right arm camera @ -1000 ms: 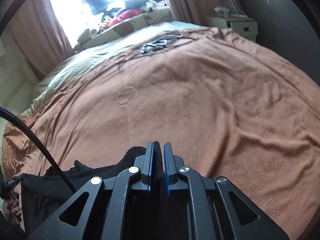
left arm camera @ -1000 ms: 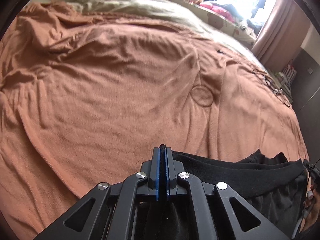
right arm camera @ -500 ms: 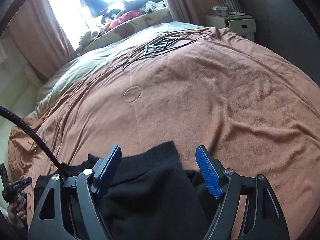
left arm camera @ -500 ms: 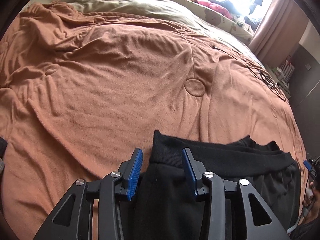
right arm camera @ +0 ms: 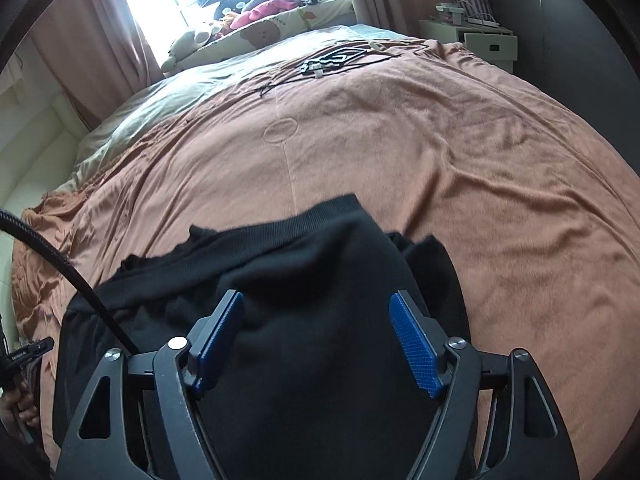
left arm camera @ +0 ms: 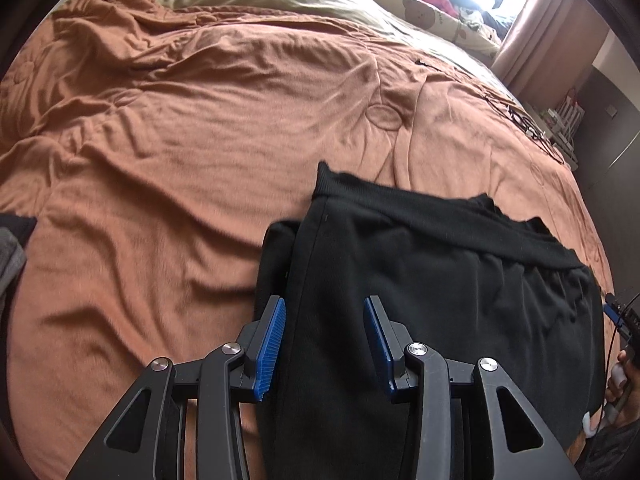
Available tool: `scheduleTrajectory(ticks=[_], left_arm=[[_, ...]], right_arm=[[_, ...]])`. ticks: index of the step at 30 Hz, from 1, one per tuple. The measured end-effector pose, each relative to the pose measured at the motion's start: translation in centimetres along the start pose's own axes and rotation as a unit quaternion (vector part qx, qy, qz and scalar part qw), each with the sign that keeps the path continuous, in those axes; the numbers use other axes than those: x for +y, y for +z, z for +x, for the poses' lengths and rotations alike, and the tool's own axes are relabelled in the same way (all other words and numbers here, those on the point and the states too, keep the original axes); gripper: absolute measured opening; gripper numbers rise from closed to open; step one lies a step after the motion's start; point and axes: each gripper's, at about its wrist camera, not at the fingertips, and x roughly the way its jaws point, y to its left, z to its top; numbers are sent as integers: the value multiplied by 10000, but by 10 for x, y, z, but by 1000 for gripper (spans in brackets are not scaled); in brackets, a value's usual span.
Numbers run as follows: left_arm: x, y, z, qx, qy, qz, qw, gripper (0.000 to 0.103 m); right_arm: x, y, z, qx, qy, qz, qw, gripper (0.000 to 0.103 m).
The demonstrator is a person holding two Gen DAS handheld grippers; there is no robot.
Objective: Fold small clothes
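A black garment (left arm camera: 440, 264) with a ribbed waistband lies folded on the orange blanket (left arm camera: 180, 152). My left gripper (left arm camera: 324, 340) is open above its near left part, and the blue pads stand apart from the cloth under them. In the right wrist view the same garment (right arm camera: 312, 256) lies flat with its waistband corner pointing away. My right gripper (right arm camera: 320, 340) hovers wide over its right part. Its jaws are closing slightly, with cloth below them but nothing pinched.
Dark cables (right arm camera: 336, 58) lie on the far blanket. Pillows and plush toys (right arm camera: 256, 32) line the window side. A white nightstand (right arm camera: 480, 40) stands at the far right. Grey and dark cloth (left arm camera: 12, 248) shows at the left edge. A person's hand (left arm camera: 620, 372) appears at the right edge.
Both grippers were shut on the garment's waistband. They have let go, opened and drawn back toward me, leaving the garment lying on the blanket.
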Motion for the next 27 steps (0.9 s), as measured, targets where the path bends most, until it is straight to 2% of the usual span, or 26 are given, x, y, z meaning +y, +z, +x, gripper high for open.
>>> scheduleTrajectory(ticks=[5,7,12,17,23,24,27], left_arm=[[6,-30,-7,160,-14,-1,9999,43],[7,-43,-10,231,-3,36,9997,43],[14,-69,-21,296,25,71,9995,43],[27,-90,-28,383,-92,-62,9992,43],[35,-108,-36,468,-280,-172,9984,42],[36,-112,-37,473,-323,-185,9982,41],[37,-122,-41,550,-476,-228,9971,31]], right_arm=[[1,-21,-15,132,-113,34,9998,68],[7,-28,-20,229,-199,-121,9995,67],[18,-36,-38,517,-99,-645,9965,66],[17,-51,-45,925,-353,-1166,9882,66],[9,-70,-54,1191,-553,-1347,9821,64],[6,-74,-55,1240,-580,-1359,9812,62],[-2,-84,-61,1295,-659,-1405,9794,62]])
